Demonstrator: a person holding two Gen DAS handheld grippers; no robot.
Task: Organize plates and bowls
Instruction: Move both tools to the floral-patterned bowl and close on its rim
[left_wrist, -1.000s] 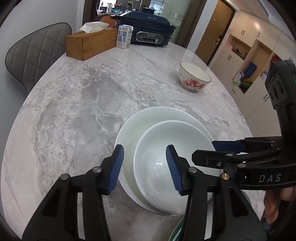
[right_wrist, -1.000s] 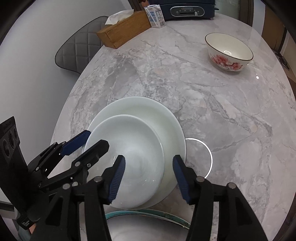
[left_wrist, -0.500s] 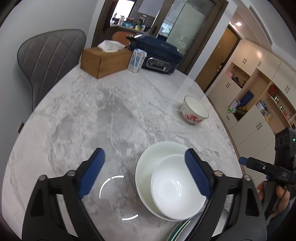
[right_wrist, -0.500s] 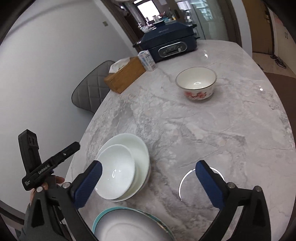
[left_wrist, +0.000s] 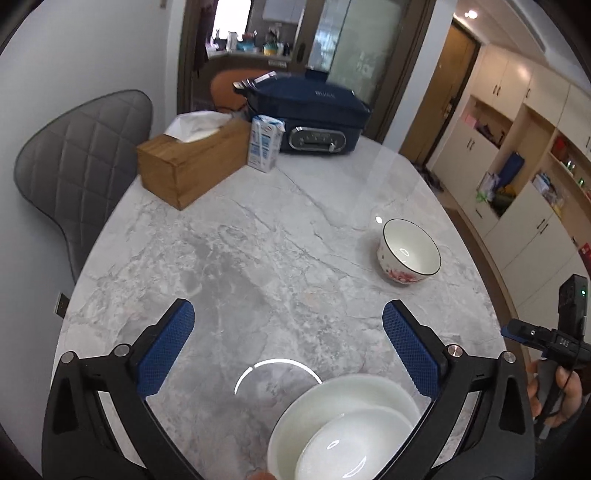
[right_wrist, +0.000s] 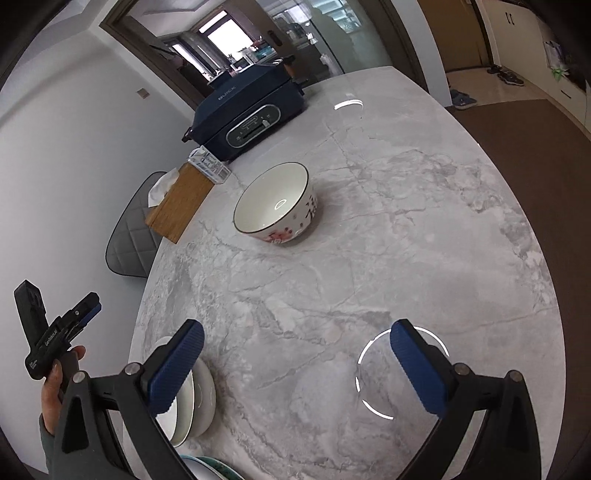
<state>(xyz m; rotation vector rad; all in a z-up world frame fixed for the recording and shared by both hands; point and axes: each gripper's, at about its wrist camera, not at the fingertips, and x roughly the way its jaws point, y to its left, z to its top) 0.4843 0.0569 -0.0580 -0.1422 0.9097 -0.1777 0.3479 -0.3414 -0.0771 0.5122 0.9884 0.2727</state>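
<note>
A white bowl (left_wrist: 351, 446) sits inside a white plate (left_wrist: 343, 391) on the marble table (left_wrist: 258, 258), at the bottom of the left wrist view. My left gripper (left_wrist: 288, 310) hovers above and behind this stack, its jaws opening wide with nothing between them. My right gripper (right_wrist: 297, 328) is open and empty over bare marble. The white stack (right_wrist: 201, 395) lies by its left finger. A floral bowl (right_wrist: 277, 205) with a dark rim stands upright farther out, also seen as the floral bowl (left_wrist: 410, 251) at the right. A teal-rimmed plate (right_wrist: 210, 467) peeks in at the bottom edge.
A wooden tissue box (left_wrist: 192, 162), a small carton (left_wrist: 264, 142) and a dark blue cooker (left_wrist: 310, 118) stand at the table's far end. A grey padded chair (left_wrist: 81, 162) is at the left edge. Cabinets and brown floor lie to the right.
Both grippers opened wide and drew back and up from the white bowl and plate. The right one swung right, bringing the floral bowl toward the middle of its view.
</note>
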